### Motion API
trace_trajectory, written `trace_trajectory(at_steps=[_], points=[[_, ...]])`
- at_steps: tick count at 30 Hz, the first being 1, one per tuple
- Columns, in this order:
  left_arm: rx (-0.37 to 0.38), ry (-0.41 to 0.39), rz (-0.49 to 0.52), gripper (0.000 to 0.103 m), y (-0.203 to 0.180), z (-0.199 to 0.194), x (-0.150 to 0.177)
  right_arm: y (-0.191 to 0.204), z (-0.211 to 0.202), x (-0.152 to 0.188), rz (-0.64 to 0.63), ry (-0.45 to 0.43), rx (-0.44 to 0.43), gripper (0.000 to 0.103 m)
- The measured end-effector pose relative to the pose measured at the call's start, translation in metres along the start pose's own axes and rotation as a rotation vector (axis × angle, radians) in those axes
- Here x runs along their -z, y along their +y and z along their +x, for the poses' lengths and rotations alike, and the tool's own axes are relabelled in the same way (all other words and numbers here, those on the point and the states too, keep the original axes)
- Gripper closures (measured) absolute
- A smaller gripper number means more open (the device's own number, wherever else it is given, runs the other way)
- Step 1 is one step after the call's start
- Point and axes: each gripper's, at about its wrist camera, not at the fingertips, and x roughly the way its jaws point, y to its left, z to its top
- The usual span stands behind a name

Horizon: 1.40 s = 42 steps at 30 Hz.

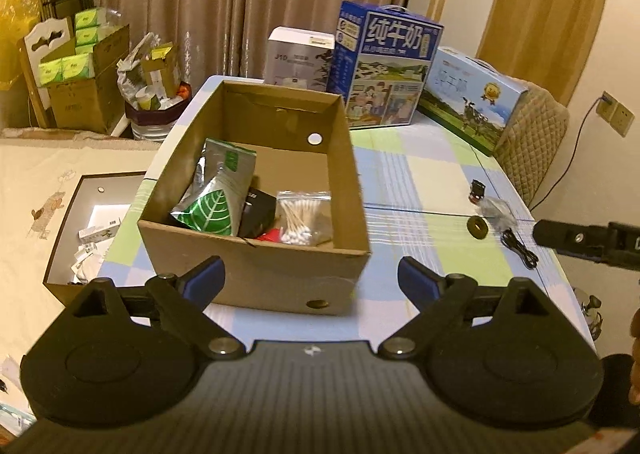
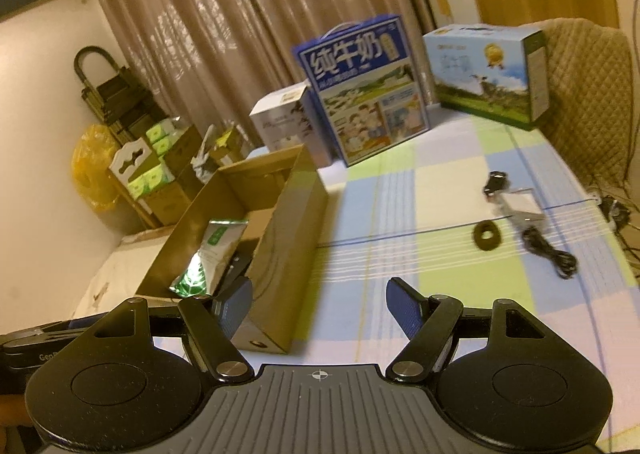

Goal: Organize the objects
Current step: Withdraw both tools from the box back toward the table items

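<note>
An open cardboard box (image 1: 256, 254) stands on the checked table (image 1: 400, 182). It holds a green-leaf foil pouch (image 1: 216, 194), a black packet (image 1: 258, 212) and a bag of cotton swabs (image 1: 302, 222). My left gripper (image 1: 311, 278) is open and empty, just before the box's near wall. My right gripper (image 2: 320, 306) is open and empty, at the box's near right corner (image 2: 276, 318). To the right on the table lie a dark ring (image 2: 487, 235), a black cable (image 2: 550, 254), a small black part (image 2: 495, 180) and a clear bag (image 2: 520, 204).
Two blue milk cartons (image 1: 384, 66) (image 1: 472, 98) and a white box (image 1: 298, 58) stand at the table's far edge. A padded chair back (image 1: 532, 138) is at the right. Boxes and a full bin (image 1: 156, 94) are on the floor at the left.
</note>
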Motion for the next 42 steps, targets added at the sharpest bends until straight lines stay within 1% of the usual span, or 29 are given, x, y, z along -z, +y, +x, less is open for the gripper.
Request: trace_trajectory(at_steps=[4, 7, 12, 18, 25, 32, 36, 42], points=[[0.005, -0.011, 0.015, 0.007, -0.016, -0.006, 0.004, -0.015, -0.017, 0.005, 0.013, -0.010, 0.026, 0.032], [0.008, -0.021, 0.018, 0.001, -0.028, -0.009, 0.005, -0.029, -0.029, 0.009, 0.023, -0.020, 0.053, 0.032], [0.034, -0.022, 0.022, 0.001, -0.046, -0.011, 0.008, -0.059, -0.051, 0.011, 0.049, -0.050, 0.119, 0.032], [0.067, -0.010, 0.053, 0.001, -0.071, -0.004, 0.008, -0.096, -0.070, 0.007, 0.090, -0.074, 0.175, 0.032], [0.109, 0.003, 0.117, 0.001, -0.106, 0.010, 0.001, -0.128, -0.084, -0.001, 0.065, -0.084, 0.230, 0.032], [0.132, 0.025, 0.169, 0.001, -0.139, 0.035, -0.006, -0.159, -0.079, -0.006, 0.055, -0.070, 0.258, 0.032], [0.146, 0.046, 0.213, 0.001, -0.158, 0.054, -0.008, -0.176, -0.068, -0.005, 0.060, -0.041, 0.270, 0.032], [0.161, 0.072, 0.248, 0.001, -0.180, 0.083, -0.010, -0.195, -0.047, -0.005, 0.036, 0.003, 0.278, 0.032]])
